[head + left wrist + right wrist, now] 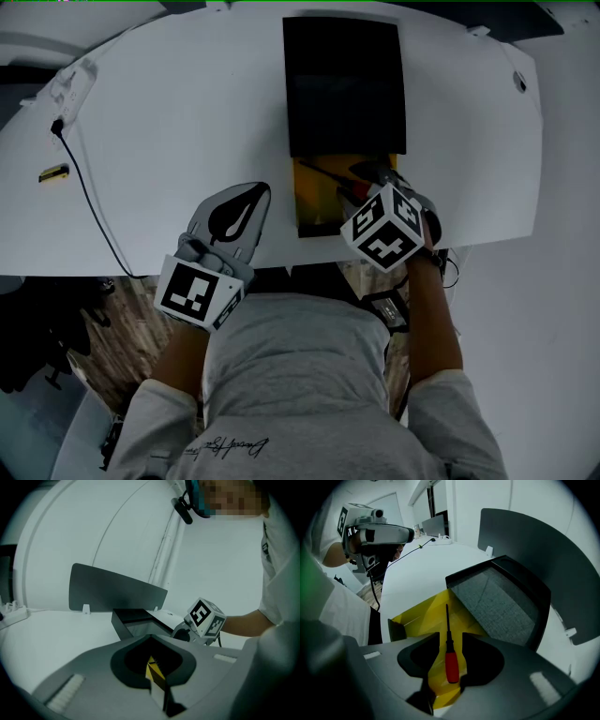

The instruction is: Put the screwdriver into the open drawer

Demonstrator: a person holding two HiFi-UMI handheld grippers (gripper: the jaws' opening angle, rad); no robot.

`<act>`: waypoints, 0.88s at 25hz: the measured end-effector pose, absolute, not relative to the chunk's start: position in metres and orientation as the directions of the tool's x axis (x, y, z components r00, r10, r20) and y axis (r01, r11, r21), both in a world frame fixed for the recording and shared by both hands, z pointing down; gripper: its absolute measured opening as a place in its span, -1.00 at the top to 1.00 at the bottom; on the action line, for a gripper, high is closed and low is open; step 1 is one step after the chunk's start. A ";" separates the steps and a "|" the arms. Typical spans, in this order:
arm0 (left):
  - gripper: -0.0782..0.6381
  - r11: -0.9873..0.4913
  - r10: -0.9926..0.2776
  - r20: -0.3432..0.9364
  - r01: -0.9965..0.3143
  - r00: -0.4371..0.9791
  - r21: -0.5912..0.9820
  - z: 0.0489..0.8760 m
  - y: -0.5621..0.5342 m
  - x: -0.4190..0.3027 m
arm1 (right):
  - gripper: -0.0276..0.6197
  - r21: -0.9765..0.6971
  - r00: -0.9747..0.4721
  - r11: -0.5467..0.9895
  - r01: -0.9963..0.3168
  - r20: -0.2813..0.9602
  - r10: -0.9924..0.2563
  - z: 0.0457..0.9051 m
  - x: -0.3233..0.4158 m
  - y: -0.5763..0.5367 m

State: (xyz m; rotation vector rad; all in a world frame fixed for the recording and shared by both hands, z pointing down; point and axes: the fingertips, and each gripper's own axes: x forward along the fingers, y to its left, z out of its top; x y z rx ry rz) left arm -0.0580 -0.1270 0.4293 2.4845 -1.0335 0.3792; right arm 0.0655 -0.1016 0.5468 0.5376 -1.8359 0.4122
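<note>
Hovering right gripper (449, 640) steeply over the open drawer (417, 613), jaws spreading wide and gripping nothing. Leaving screwdriver (450, 660) lying loose on the yellow drawer floor, so probably just released. Parking left gripper (152, 667) on the counter (169, 122) at left, likely keeping clear, jaws pressing together, empty.

Smooth, faintly shiny yellow inside the drawer (419, 613). In it, a screwdriver (451, 665): glossy red plastic handle, dark matt metal shaft. Behind the drawer, a black cabinet top (497, 602) with a grainy, cloth-like finish. Beside the drawer, a smooth matt white table (169, 122). Over the drawer, matt grey plastic of the right gripper (449, 641).
</note>
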 end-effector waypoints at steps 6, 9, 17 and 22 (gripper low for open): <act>0.78 -0.652 -0.604 0.390 -0.712 0.695 0.260 0.415 -0.122 -0.051 | 0.52 -0.033 -0.332 0.810 -0.586 0.921 -0.203 0.528 0.068 -0.094; 0.78 -0.659 -0.604 0.385 -0.709 0.698 0.251 0.407 -0.119 -0.048 | 0.60 -0.024 -0.345 0.792 -0.611 0.908 -0.238 0.519 0.074 -0.091; 0.78 -0.680 -0.602 0.365 -0.695 0.710 0.233 0.387 -0.111 -0.038 | 0.77 -0.004 -0.391 0.740 -0.673 0.851 -0.351 0.486 0.081 -0.087; 0.78 -0.687 -0.599 0.355 -0.688 0.718 0.233 0.376 -0.104 -0.031 | 0.87 0.006 -0.413 0.706 -0.708 0.808 -0.421 0.459 0.085 -0.083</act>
